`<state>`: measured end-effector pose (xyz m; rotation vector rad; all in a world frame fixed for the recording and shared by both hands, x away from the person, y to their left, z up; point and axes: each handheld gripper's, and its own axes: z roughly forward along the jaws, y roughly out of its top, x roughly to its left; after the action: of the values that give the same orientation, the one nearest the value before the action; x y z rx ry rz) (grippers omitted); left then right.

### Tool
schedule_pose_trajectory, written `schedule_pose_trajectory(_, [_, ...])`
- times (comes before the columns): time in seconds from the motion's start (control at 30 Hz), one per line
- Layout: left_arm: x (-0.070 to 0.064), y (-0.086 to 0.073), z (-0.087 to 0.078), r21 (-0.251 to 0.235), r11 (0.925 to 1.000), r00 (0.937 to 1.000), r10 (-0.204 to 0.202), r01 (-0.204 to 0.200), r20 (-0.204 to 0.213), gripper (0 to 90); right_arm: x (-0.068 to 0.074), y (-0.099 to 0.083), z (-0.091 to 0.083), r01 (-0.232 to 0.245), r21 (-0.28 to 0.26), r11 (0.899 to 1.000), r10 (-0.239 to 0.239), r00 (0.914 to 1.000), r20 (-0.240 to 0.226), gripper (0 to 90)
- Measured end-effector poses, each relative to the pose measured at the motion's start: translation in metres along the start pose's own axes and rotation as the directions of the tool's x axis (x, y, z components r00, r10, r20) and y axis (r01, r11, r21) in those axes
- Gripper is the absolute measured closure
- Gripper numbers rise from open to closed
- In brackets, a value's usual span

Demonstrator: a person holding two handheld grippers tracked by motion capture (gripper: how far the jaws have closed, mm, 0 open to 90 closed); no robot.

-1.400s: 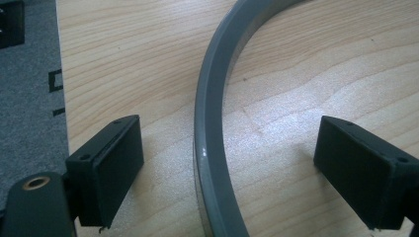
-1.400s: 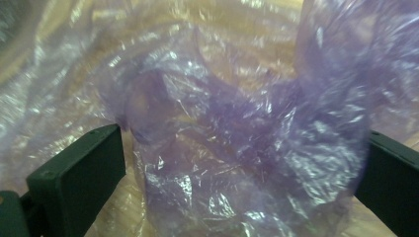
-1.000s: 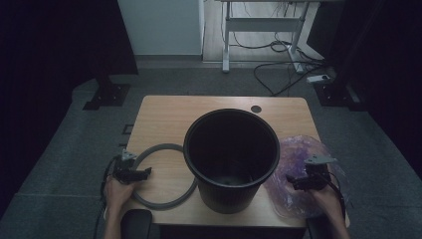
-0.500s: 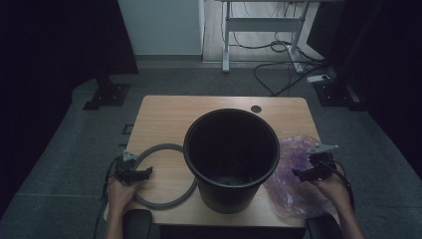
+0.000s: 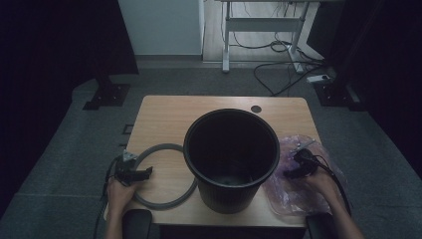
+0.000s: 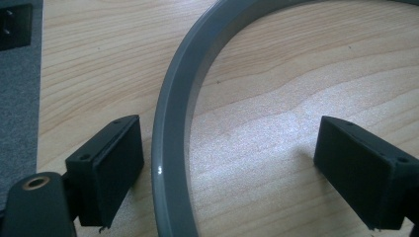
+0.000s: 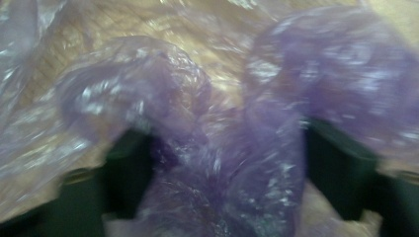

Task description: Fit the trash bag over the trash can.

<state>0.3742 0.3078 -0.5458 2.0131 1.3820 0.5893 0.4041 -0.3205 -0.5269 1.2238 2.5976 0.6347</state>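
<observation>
On the light wooden table (image 5: 169,117), a tall round black plastic bucket (image 5: 231,159) is seen standing upright near the middle, its mouth open to the high view. To its left a flat grey plastic ring (image 5: 164,175) lies on the wood, its right arc close to the bucket's base. To the bucket's right a crumpled, translucent purple plastic bag (image 5: 298,191) is spread over the table's near right corner.

The left gripper (image 5: 135,173) is held low at the ring's left arc. In the left gripper view the jaws are shown spread wide, and the grey ring (image 6: 173,143) is seen passing between them, just beside the left-hand pad (image 6: 118,168) and well apart from the other pad (image 6: 360,175); no contact with either pad can be made out.

The right gripper (image 5: 298,167) is held over the bag, near the bucket's right wall. In the blurred right gripper view the jaws are shown apart, with bunched folds of the purple bag (image 7: 212,148) heaped between them; whether the film is touched by a pad cannot be told.
</observation>
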Motion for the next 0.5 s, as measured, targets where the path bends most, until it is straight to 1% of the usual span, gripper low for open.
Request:
schedule_pose_trajectory(0.03, [0.000,0.000,0.000,0.000,1.0000,1.0000,0.000,0.000,0.000,11.7,0.000,0.001,-0.002,0.001,0.012,1.000,-0.001,1.0000,-0.003,44.4])
schedule_pose_trajectory(0.07, [0.000,0.000,0.000,0.000,1.0000,1.0000,0.000,0.000,0.000,11.6,-0.001,0.002,-0.005,0.007,0.037,0.999,-0.007,0.9999,-0.008,53.0])
schedule_pose_trajectory(0.1, [0.000,0.000,0.000,0.000,1.0000,1.0000,0.000,0.000,0.000,11.6,-0.001,0.003,-0.006,0.011,0.055,0.998,-0.010,0.9999,-0.012,59.0])
schedule_pose_trajectory(0.13, [0.000,0.000,0.000,0.000,1.0000,1.0000,0.000,0.000,0.000,11.7,-0.001,0.003,-0.007,0.010,0.072,0.997,-0.009,0.9998,-0.016,66.8])
schedule_pose_trajectory(0.2, [0.000,0.000,0.000,0.000,1.0000,1.0000,0.000,0.000,0.000,11.6,-0.001,0.005,-0.009,0.006,0.113,0.994,-0.003,0.9997,-0.023,76.8])
schedule_pose_trajectory(0.27, [0.000,0.000,0.000,0.000,1.0000,1.0000,0.000,0.000,0.000,11.6,0.000,0.007,-0.010,0.001,0.145,0.989,0.004,0.9994,-0.033,81.2])
schedule_pose_trajectory(0.37, [0.000,0.000,0.000,0.000,1.0000,1.0000,0.000,0.000,0.000,11.6,0.000,0.010,-0.011,0.007,0.178,0.984,0.000,0.9992,-0.040,82.2])
schedule_pose_trajectory(0.43, [0.000,0.000,0.000,0.000,1.0000,1.0000,0.000,0.000,0.000,11.7,0.001,0.012,-0.015,0.015,0.186,0.982,-0.005,0.9984,-0.057,82.3])
schedule_pose_trajectory(0.5, [0.000,0.000,0.000,0.000,1.0000,1.0000,0.000,0.000,0.000,11.6,0.003,0.016,-0.024,0.026,0.187,0.982,-0.013,0.9976,-0.068,82.3])
